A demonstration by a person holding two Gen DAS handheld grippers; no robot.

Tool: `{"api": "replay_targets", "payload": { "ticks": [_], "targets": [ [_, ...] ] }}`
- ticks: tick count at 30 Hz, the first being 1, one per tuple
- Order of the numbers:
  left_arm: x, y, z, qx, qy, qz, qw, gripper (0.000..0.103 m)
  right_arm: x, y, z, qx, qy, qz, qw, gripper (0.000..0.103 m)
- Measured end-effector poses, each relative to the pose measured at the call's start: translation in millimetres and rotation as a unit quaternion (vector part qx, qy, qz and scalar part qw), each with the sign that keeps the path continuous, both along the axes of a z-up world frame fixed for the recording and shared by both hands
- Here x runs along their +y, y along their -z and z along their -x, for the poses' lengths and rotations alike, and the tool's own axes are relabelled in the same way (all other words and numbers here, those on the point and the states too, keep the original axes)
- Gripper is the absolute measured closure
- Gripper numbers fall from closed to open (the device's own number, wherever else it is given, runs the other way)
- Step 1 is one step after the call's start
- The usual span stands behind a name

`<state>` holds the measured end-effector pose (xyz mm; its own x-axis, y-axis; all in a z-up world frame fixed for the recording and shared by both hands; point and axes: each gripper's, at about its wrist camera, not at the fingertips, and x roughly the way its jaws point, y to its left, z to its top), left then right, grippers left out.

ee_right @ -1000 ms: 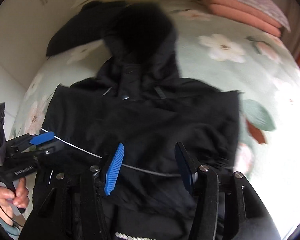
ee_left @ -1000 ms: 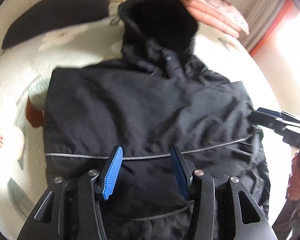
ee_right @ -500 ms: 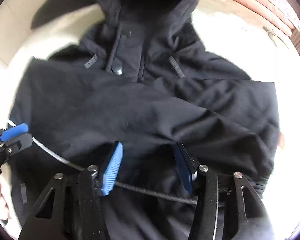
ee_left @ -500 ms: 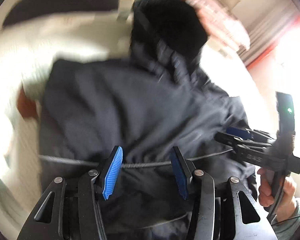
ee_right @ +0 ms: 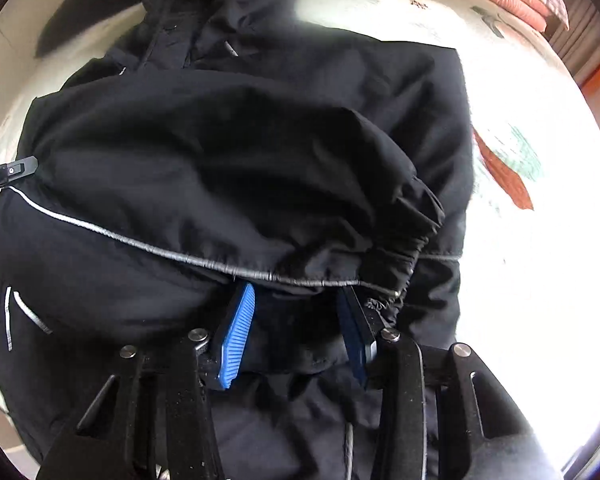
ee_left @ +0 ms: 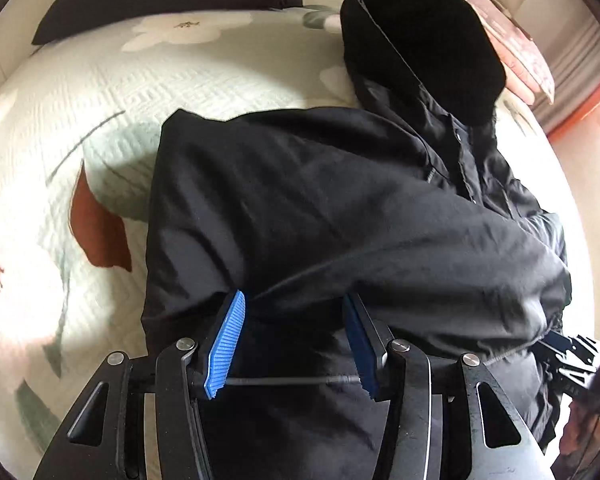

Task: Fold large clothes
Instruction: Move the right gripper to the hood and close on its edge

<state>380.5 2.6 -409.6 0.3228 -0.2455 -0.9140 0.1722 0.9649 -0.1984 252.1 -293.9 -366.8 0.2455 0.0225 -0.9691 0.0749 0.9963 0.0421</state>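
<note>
A floral bedspread is lying under a black hooded jacket, whose hood is pointing away from both claws. The left gripper is sitting with jaws wide apart, jacket fabric bulging between them; the right gripper is likewise gaping under the bunched hem with its grey piping

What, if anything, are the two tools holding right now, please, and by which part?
Neither clearly grips anything: both the left tool and the right tool stand open around the black jacket near its reflective stripe.
</note>
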Motion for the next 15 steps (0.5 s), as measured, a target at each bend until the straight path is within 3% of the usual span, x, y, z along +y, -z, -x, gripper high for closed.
{"api": "replay_targets", "payload": {
  "ticks": [5, 8, 12, 15],
  "targets": [
    [-4.5, -11.5, 0.8, -0.010, 0.021, -0.008, 0.9997, 0.049, -9.7, -12.8, -5.6, 0.010, -0.008, -0.031, 0.999, 0.059],
    [2.7, -30.0, 2.8, -0.022, 0.027, 0.009, 0.9994, 0.049, -19.7, -40.7, -3.1, 0.001, -0.018, -0.051, 0.999, 0.059],
    [0.6, -72.5, -5.7, -0.066, 0.034, 0.035, 0.9967, 0.049, -26.7, -92.0, -8.6, -0.053, -0.026, -0.048, 0.997, 0.058],
    [-15.2, -98.6, -29.8, -0.092, 0.056, 0.039, 0.9934, 0.049, -30.3, -120.7, -38.3, -0.094, -0.035, -0.051, 0.994, 0.058]
  ]
}}
